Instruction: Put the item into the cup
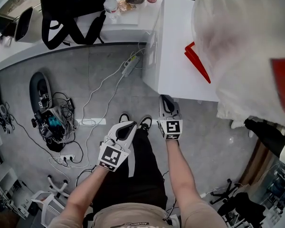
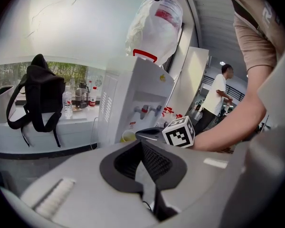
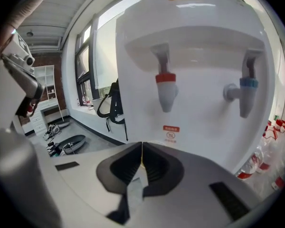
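- Cup [image 2: 128, 136]: a pale yellow round thing low on the front of the water dispenser [image 3: 194, 56], under its taps, may be it, but it is small and half hidden, so I am not sure
- Item: nothing I can pick out as the item shows in any view, and neither pair of tongs carries it
- Left tongs [image 1: 127, 130]: jaws pressed together with nothing between them, held in front of the person's legs above the floor and pointing towards the dispenser
- Right tongs [image 1: 167, 104]: jaws likewise together and empty, near the dispenser front, facing the red tap [image 3: 165, 91] and the blue tap [image 3: 244, 94]
- Progress: by my reading the task is not begun; the item has yet to be found, gripped, carried over and let go into the cup
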`<act>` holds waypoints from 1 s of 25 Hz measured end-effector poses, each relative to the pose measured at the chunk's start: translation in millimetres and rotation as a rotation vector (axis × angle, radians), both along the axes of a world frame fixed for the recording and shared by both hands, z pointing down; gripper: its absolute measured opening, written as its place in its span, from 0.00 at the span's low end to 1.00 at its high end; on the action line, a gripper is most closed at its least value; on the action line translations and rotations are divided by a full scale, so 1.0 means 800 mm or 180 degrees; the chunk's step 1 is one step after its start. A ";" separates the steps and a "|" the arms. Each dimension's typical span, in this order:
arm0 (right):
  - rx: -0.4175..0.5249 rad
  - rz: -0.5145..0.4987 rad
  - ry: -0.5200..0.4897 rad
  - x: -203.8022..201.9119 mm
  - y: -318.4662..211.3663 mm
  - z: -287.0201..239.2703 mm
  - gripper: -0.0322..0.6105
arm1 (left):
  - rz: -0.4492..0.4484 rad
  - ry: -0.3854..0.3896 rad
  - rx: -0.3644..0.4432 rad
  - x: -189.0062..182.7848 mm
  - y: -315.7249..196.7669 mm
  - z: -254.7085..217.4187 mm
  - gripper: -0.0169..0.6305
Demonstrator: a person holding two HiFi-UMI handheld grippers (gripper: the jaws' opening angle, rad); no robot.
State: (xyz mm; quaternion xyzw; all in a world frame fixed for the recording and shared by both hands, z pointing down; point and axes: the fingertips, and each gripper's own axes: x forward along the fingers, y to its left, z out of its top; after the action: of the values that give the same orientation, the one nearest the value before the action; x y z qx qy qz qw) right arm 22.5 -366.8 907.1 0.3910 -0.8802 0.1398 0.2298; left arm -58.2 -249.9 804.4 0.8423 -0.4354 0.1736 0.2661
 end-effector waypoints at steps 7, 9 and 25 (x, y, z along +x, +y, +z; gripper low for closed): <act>0.0067 -0.0121 -0.0027 0.003 0.046 -0.091 0.07 | 0.0102 -0.0029 0.0214 0.007 -0.003 -0.078 0.04; 0.0163 -0.0205 -0.0046 -0.001 0.057 -0.130 0.07 | 0.0106 -0.0040 0.0271 0.008 -0.003 -0.103 0.04; 0.0585 -0.0277 -0.0325 0.027 0.104 -0.427 0.07 | 0.0184 -0.0011 0.0778 0.032 -0.013 -0.322 0.04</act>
State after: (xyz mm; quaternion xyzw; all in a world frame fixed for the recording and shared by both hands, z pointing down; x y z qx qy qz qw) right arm 44.0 -283.5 565.6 0.3643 -0.9160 0.0681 0.1537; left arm -32.7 -260.6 546.5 0.8803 -0.4294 0.1283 0.1556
